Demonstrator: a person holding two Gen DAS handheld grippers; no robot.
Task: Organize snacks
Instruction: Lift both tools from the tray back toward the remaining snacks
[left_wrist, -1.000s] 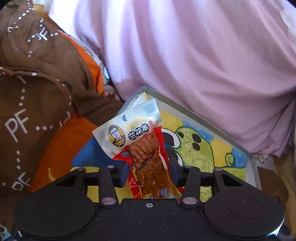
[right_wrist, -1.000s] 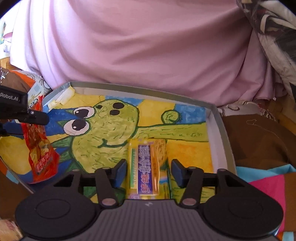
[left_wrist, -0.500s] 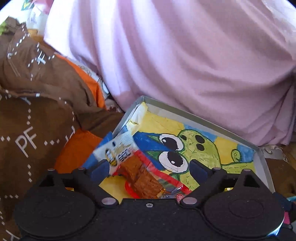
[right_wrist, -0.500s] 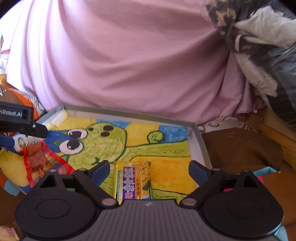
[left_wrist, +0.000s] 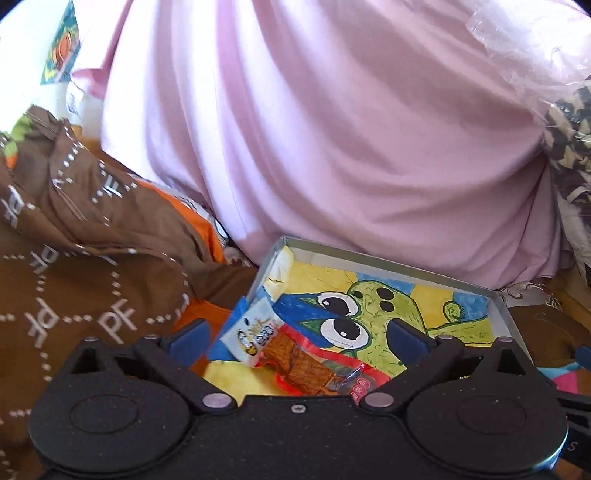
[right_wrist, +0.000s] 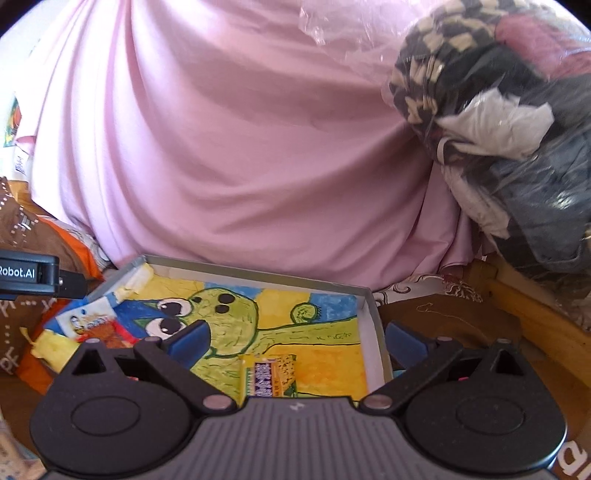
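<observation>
Pink sheet (right_wrist: 240, 155) draped ahead of the jaws, brown lettered fabric (left_wrist: 85, 266) left, bagged clothes (right_wrist: 509, 129) upper right, wooden frame (right_wrist: 535, 306) beneath, daylight.

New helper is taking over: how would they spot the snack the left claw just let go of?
Find the shallow tray with the green cartoon drawing. At its left edge lies the red snack packet, white-topped, brown pieces showing through; the other snack, the yellow bar, lies further right.

The near end of the red snack packet (left_wrist: 295, 363) is hidden behind the left gripper's body, between the fingers (left_wrist: 188, 338). The yellow snack bar (right_wrist: 269, 374) is cut off likewise below the right fingers (right_wrist: 190, 338). Print on both wrappers is too small to be read. The tray's (right_wrist: 373, 325) near rim is covered.
</observation>
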